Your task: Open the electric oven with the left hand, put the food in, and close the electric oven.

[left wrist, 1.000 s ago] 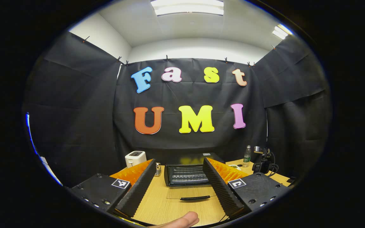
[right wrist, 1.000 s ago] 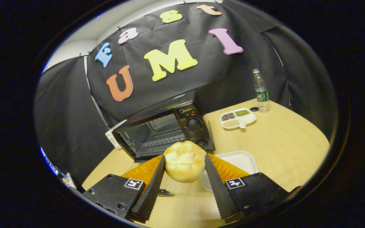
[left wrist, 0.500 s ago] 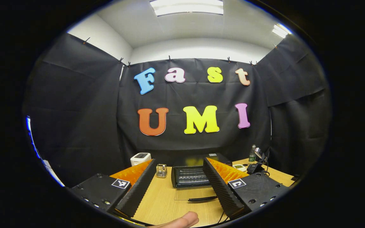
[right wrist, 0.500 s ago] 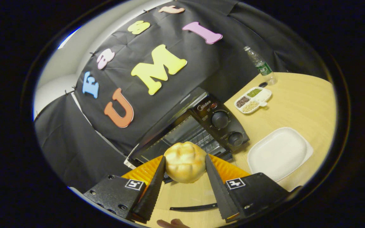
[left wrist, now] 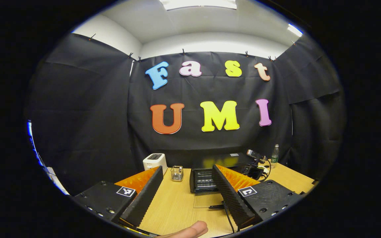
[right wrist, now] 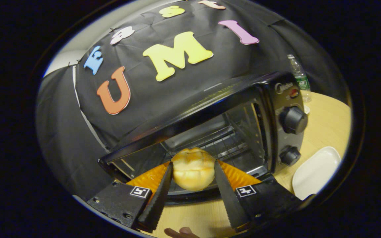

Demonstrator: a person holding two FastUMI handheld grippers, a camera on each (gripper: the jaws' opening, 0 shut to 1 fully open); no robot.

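Oven (right wrist: 210, 132) open on wooden table (left wrist: 177, 205), black-draped booth.

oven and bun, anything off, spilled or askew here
Nothing stands out. The electric oven is open with its wire rack bare, and the right gripper holds the bread bun intact between its jaws at the opening. No spills on the wooden table.

Black cloth (left wrist: 88, 109) draped on three sides, clipped along the top edge. White wall (left wrist: 111, 33) and white ceiling (left wrist: 197, 23) above, lit by bright ceiling lights (left wrist: 198, 3). Light wooden tabletop (left wrist: 177, 208) below, reaching back to the cloth; same tabletop (right wrist: 329, 125) in the right gripper view.
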